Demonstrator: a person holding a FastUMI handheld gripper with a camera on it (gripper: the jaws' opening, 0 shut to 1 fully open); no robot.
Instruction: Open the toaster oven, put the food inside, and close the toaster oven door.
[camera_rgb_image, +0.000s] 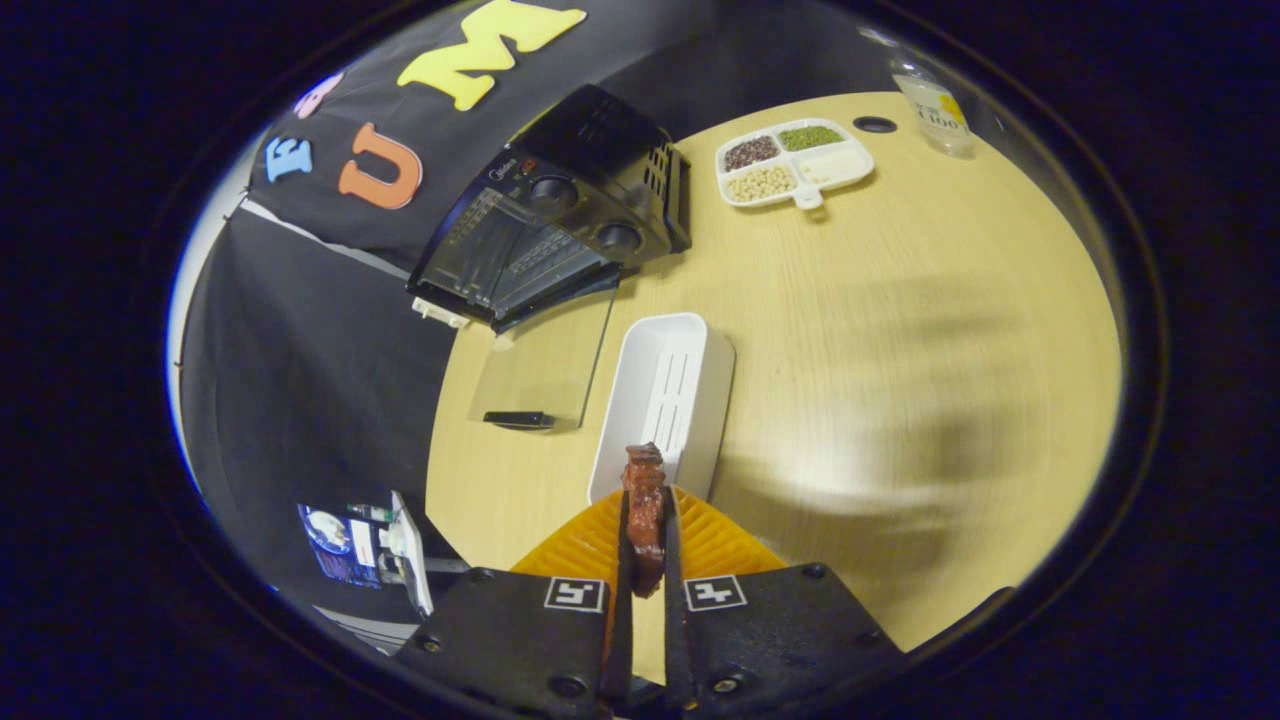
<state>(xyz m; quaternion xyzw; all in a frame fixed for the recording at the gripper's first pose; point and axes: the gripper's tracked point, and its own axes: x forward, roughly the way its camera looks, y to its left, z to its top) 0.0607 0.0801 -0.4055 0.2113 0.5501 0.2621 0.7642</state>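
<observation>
Your tool (646, 560) is clamped on the food (645, 510) — a dark, glazed reddish-brown strip standing lengthwise between the fingers — while the toaster oven (560, 215), its glass door already down on the table (900, 350), lies well ahead and to the left, beyond the white tray (665, 400).

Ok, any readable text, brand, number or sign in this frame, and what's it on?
Toaster oven: small brand mark by the knobs, too blurred to read.
Bottle: label print, too small to read.
Printed packet off the table's edge: too small to read.
Gripper, shut on the meat piece: a square black-and-white marker on each finger, a pattern, no letters.
Nothing legible.
</observation>
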